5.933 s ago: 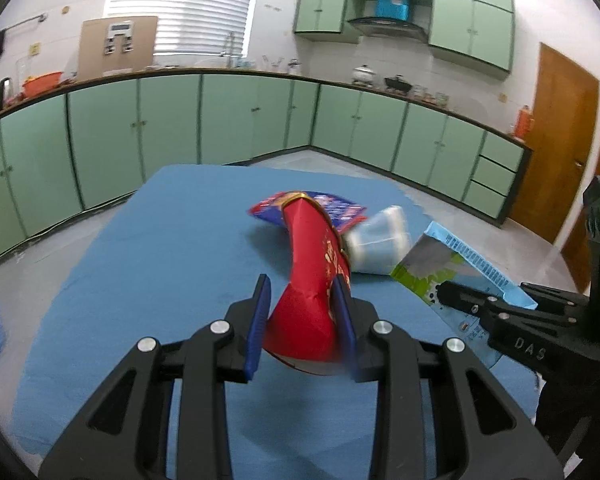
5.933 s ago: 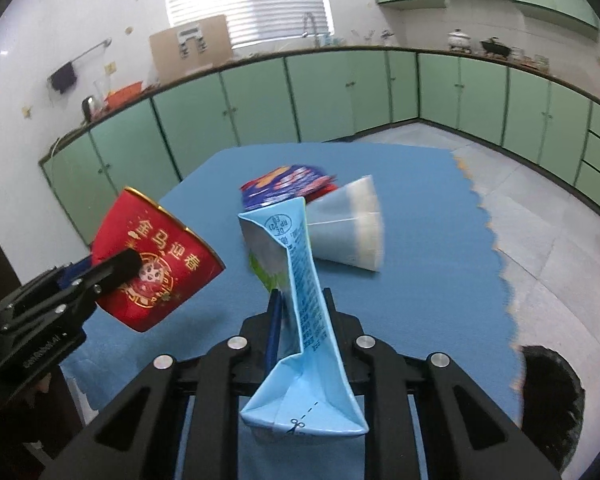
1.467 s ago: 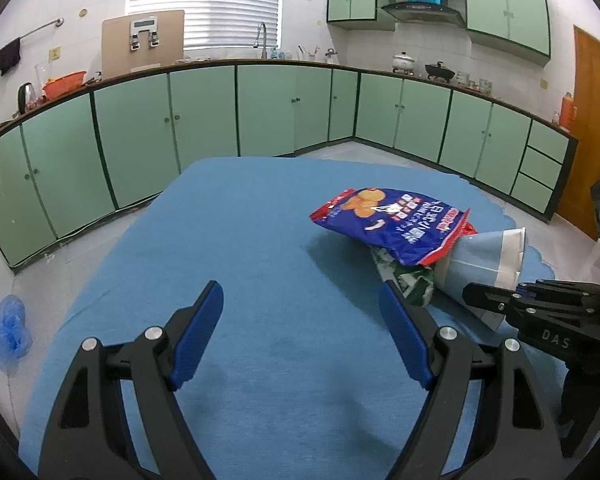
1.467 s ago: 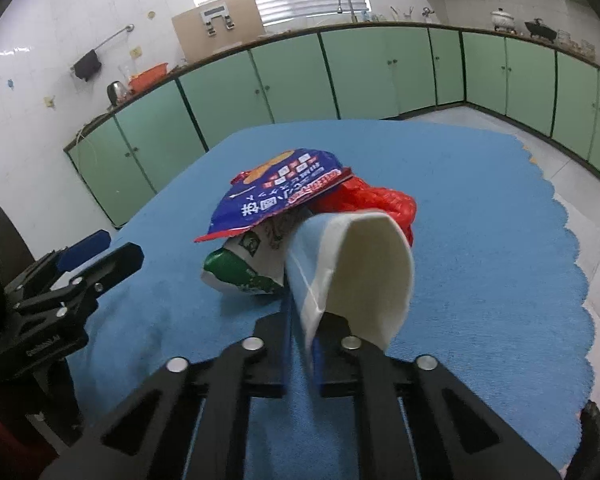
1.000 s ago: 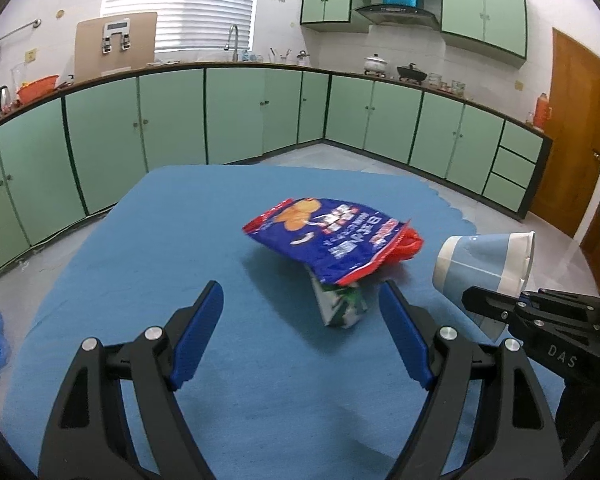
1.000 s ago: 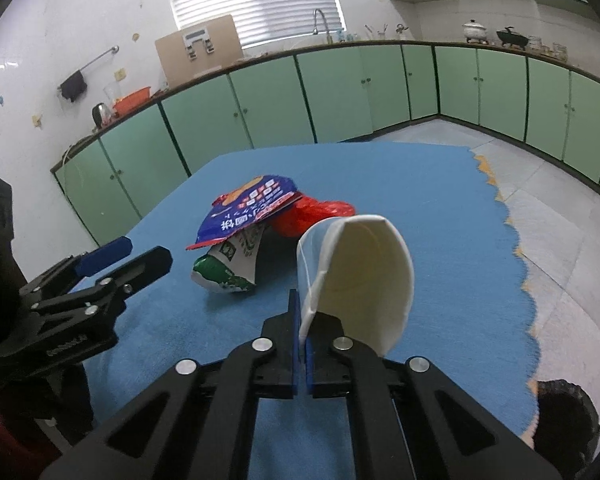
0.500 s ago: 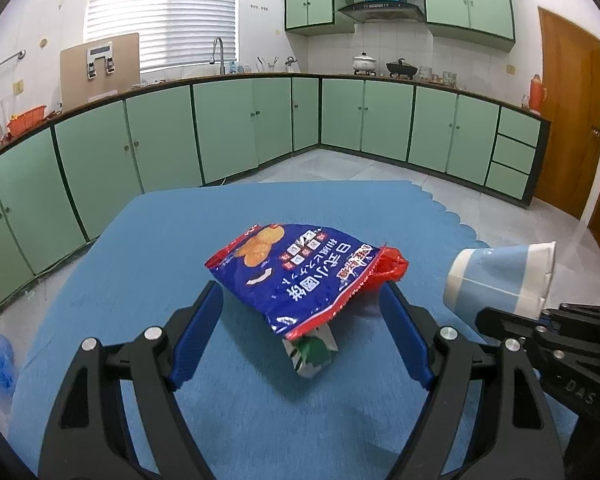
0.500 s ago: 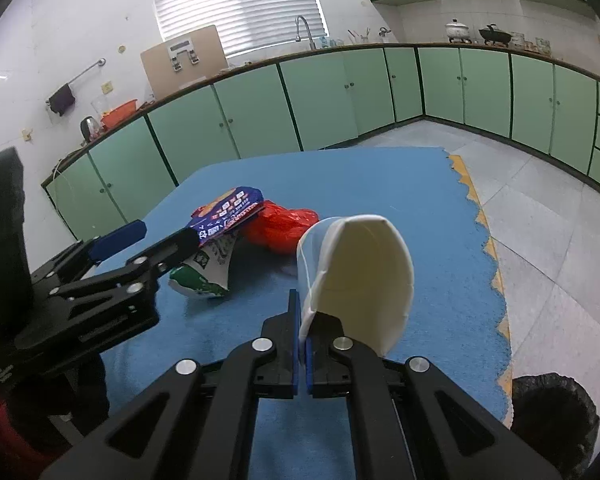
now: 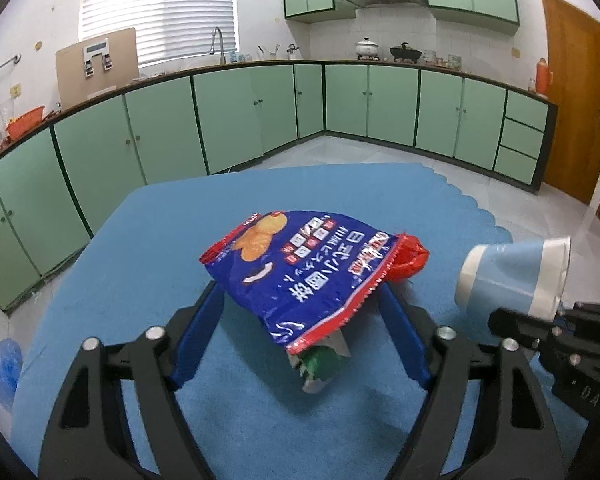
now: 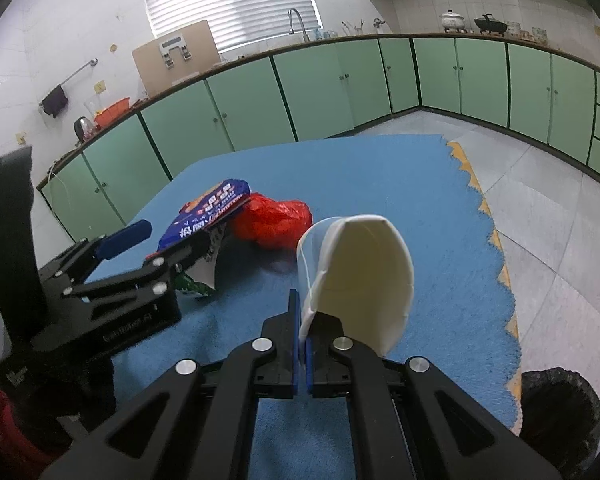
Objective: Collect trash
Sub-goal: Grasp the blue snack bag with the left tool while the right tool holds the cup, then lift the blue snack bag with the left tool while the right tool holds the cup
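Note:
A blue snack bag [image 9: 308,272] lies on top of a green-and-white wrapper [image 9: 320,364], with a red plastic bag [image 9: 410,258] behind it. My left gripper [image 9: 300,320] straddles the snack bag and its jaws are closing. The bag is between the blue pads [image 9: 196,336], which do not press on it. My right gripper [image 10: 303,320] is shut on the rim of a blue-and-white paper cup [image 10: 360,280], held above the blue tablecloth [image 10: 380,168]. The cup [image 9: 512,280] shows at the right of the left wrist view. The right wrist view shows the left gripper [image 10: 172,236] at the snack bag [image 10: 208,208].
A black bin bag [image 10: 560,412] stands on the floor past the table's scalloped right edge. A blue plastic bag [image 9: 4,364] lies on the floor to the left. Green cabinets [image 9: 160,140] line the walls beyond the table.
My left gripper has moved forward until the snack bag lies between its fingers, and the fingers have narrowed a little. The right gripper keeps the cup held up, hardly moving.

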Demonstrator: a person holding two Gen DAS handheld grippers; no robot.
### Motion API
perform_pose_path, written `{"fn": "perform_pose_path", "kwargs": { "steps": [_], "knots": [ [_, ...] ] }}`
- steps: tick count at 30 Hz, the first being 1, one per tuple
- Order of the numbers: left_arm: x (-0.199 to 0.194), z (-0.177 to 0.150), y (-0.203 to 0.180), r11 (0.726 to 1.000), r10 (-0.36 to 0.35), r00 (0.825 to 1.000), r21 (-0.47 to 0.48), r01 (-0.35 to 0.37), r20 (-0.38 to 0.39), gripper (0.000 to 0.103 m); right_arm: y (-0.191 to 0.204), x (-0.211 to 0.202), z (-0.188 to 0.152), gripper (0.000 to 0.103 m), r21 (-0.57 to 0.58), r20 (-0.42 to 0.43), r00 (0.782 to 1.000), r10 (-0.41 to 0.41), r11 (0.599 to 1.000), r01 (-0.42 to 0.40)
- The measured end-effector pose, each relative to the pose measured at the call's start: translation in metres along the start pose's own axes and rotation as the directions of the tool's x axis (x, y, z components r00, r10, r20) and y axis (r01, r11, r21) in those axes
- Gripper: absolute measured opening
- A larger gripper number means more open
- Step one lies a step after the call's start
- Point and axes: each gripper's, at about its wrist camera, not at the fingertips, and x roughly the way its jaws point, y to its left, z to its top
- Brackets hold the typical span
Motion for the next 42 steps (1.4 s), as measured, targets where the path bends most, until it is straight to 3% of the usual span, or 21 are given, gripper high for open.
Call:
{"fn": "perform_pose_path", "kwargs": {
  "steps": [2,6,8,14,29,37,39,40,41,42],
  "knots": [
    [0.001,0.001,0.004,1.0,-0.01,1.0,-0.014,0.01,-0.006,0.054,0.001,0.003,-0.001,0.002,-0.01,-0.009,1.0,-0.002,1.0,0.002],
    [0.0,0.002,0.012,0.999,-0.022,1.0,-0.032,0.022,-0.001,0.034,0.005,0.004,-0.002,0.002,-0.023,-0.016,1.0,0.0,1.0,-0.001],
    [-0.003,0.002,0.015,0.999,-0.027,1.0,-0.041,0.027,0.007,0.016,0.005,0.004,-0.002,0.002,-0.03,-0.017,1.0,0.001,1.0,-0.001],
    [-0.015,-0.003,0.025,0.997,-0.018,0.999,-0.071,0.021,0.035,0.001,0.012,0.004,-0.003,0.002,-0.044,-0.016,1.0,0.004,0.999,-0.005],
    [-0.059,-0.019,0.039,0.992,-0.003,0.997,-0.127,0.013,0.081,0.0,0.029,-0.012,-0.004,0.002,-0.078,0.007,1.0,0.002,0.997,-0.001],
    [-0.067,-0.052,0.038,0.988,-0.024,1.0,-0.153,0.023,-0.006,0.002,0.038,-0.01,-0.015,0.002,-0.086,-0.018,1.0,0.013,0.996,-0.015],
    [-0.062,-0.057,0.039,0.985,-0.025,0.999,-0.17,0.018,-0.04,0.013,0.04,-0.008,-0.015,0.002,-0.088,-0.022,1.0,0.014,0.996,-0.016],
    [-0.061,-0.058,0.04,0.984,-0.02,0.999,-0.179,0.012,-0.041,0.032,0.04,-0.008,-0.015,0.002,-0.089,-0.023,1.0,0.014,0.996,-0.016],
    [-0.06,-0.057,0.042,0.983,-0.011,0.999,-0.186,0.004,-0.037,0.043,0.04,-0.009,-0.015,0.002,-0.09,-0.023,1.0,0.013,0.996,-0.015],
    [-0.058,-0.056,0.043,0.983,-0.004,0.999,-0.186,-0.003,-0.034,0.044,0.04,-0.009,-0.015,0.002,-0.091,-0.023,1.0,0.012,0.996,-0.014]
  ]
}}
